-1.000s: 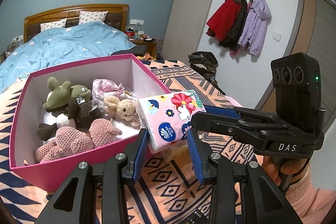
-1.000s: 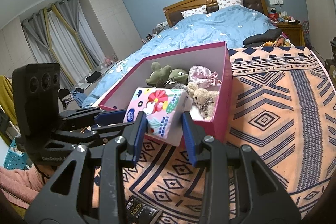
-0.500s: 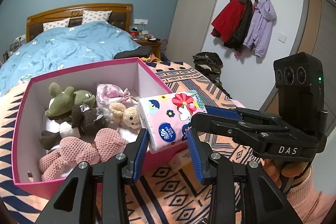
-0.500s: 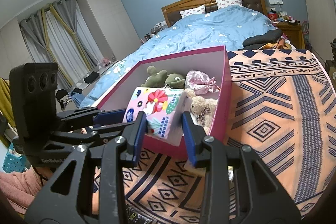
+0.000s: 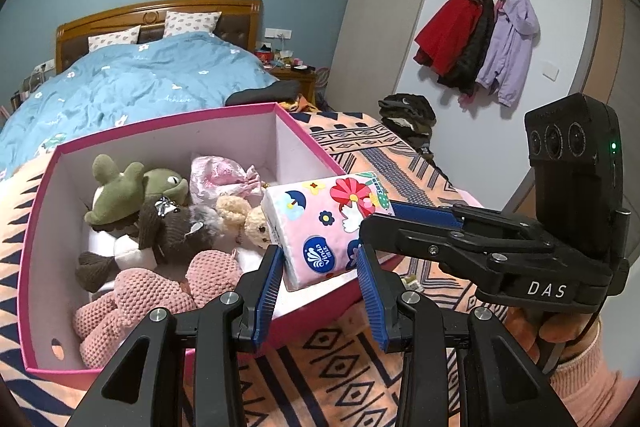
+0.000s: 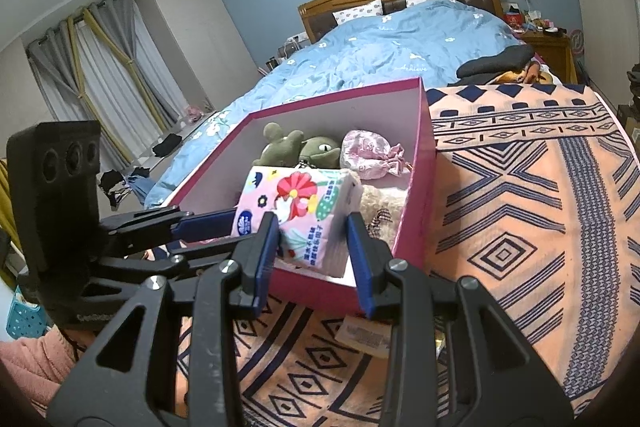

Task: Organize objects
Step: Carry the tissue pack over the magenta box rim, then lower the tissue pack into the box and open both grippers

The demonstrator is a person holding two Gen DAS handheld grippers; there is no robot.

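A pink flowered tissue pack (image 5: 326, 223) is held from two sides over the near corner of the pink box (image 5: 168, 125). My left gripper (image 5: 318, 275) is shut on its near end. My right gripper (image 6: 312, 245) is shut on its other end, and its arm shows at the right of the left wrist view. The tissue pack (image 6: 298, 211) hangs above the pink box's (image 6: 424, 163) front rim in the right wrist view. The box holds several plush toys (image 5: 160, 227) and a pink drawstring pouch (image 5: 222, 177).
The box stands on an orange patterned blanket (image 6: 520, 207) at the foot of a bed with a blue duvet (image 5: 140, 83). A small labelled packet (image 6: 364, 333) lies on the blanket by the box. Coats (image 5: 480, 35) hang on the far wall.
Both grippers have carried the tissue pack forward and a little higher, from in front of the box to above its near corner. Both grips are unchanged.
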